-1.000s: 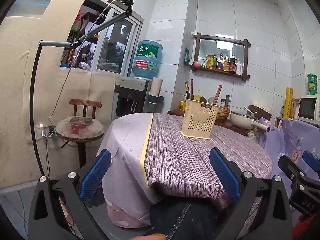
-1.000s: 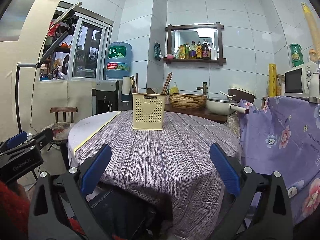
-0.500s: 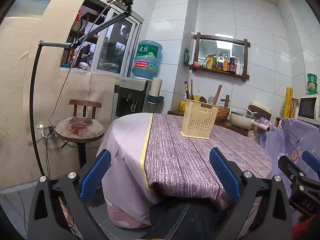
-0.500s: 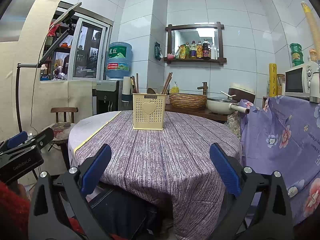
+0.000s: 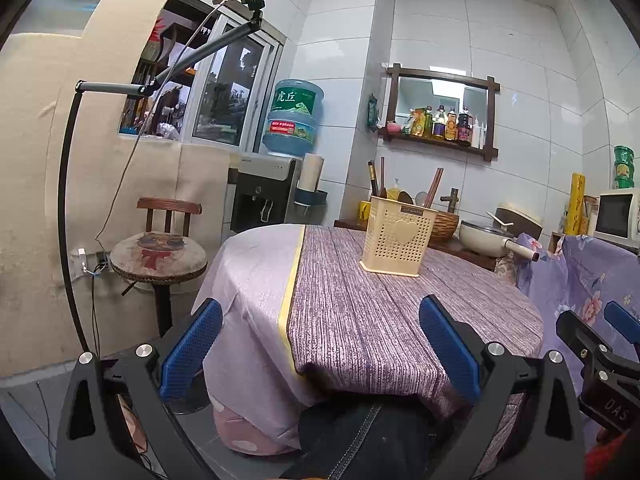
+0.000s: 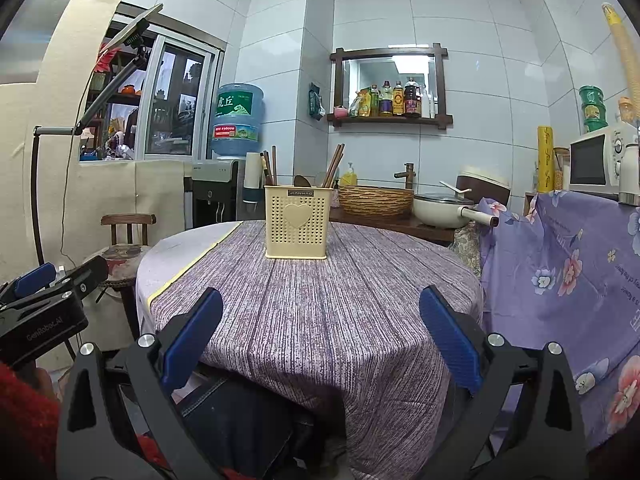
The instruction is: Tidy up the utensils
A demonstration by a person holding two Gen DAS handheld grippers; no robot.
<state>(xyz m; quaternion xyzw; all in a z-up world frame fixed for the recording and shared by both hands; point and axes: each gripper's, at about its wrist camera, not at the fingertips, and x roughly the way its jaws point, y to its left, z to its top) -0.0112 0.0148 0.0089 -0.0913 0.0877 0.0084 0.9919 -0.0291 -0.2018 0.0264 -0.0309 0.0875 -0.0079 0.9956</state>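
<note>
round table bears the utensil holder, well ahead of both tools; left tool and right tool gape wide, empty

I see even, cool indoor light | brightest patch: ceiling lamp reflected in the mirror, upper centre | shadows soft under the table | no glare | focus sharp mid-frame | strong fisheye bending at edges, black vignette in all corners of both views

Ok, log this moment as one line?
left gripper: open, empty | right gripper: open, empty | utensil holder: upright on table, chopsticks inside
</note>
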